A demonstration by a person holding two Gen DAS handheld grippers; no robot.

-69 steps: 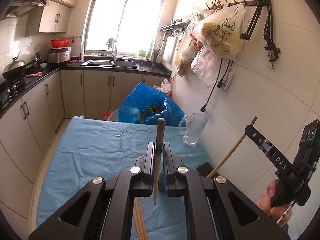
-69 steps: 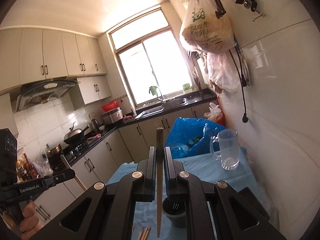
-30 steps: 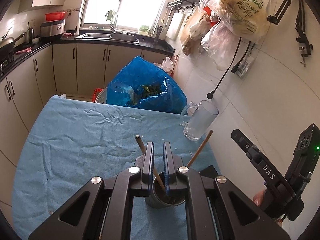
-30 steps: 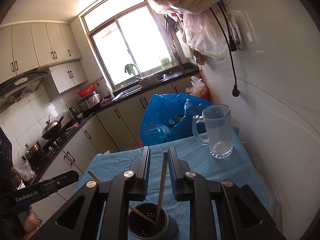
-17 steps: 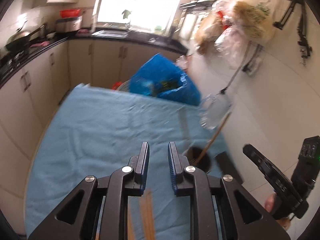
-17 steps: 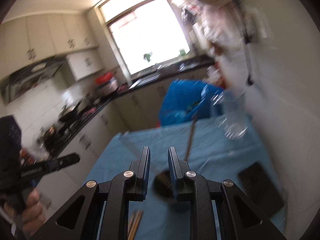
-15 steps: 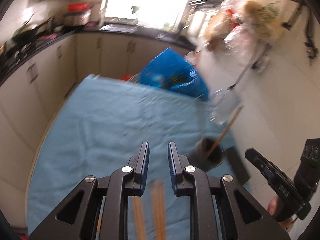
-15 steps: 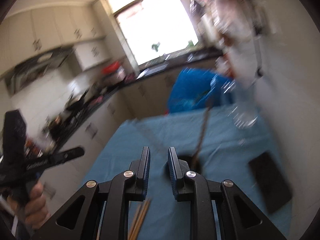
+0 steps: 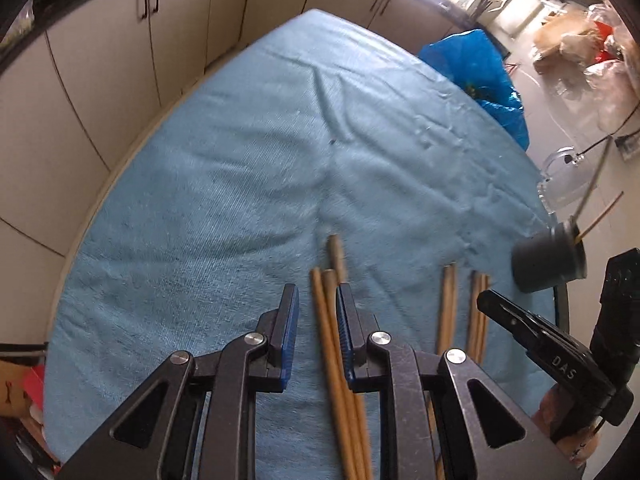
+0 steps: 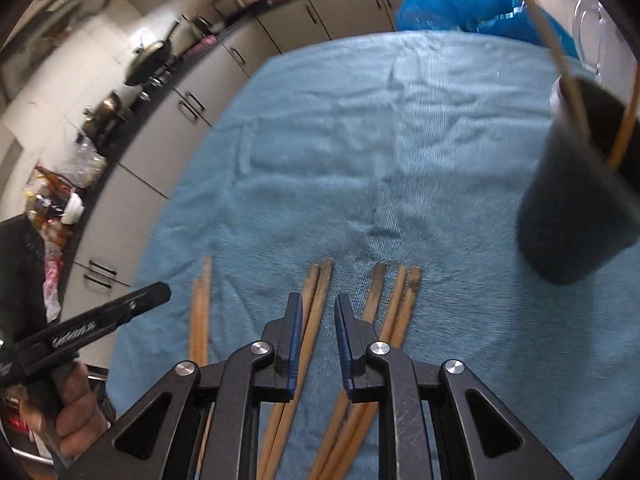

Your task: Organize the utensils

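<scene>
Several wooden chopsticks lie on the blue cloth [image 9: 224, 184]. My left gripper [image 9: 317, 300] is open and empty, low over one bundle of chopsticks [image 9: 332, 320] that runs between its fingers. My right gripper [image 10: 316, 312] is open and empty over another pair of chopsticks [image 10: 312, 312], with more chopsticks [image 10: 394, 304] just to its right. A dark holder cup [image 9: 548, 260] stands at the right with two chopsticks leaning in it; it also shows in the right wrist view [image 10: 580, 196].
A clear glass mug [image 9: 564, 180] stands beyond the cup by the wall. A blue plastic bag [image 9: 480, 68] sits past the table's far end. Kitchen cabinets [image 9: 120, 60] run along the left. The other gripper shows at each view's edge [image 9: 560, 360].
Both grippers let their chopsticks go into the cup, opened, then pulled back and dropped low over the chopsticks lying on the cloth.
</scene>
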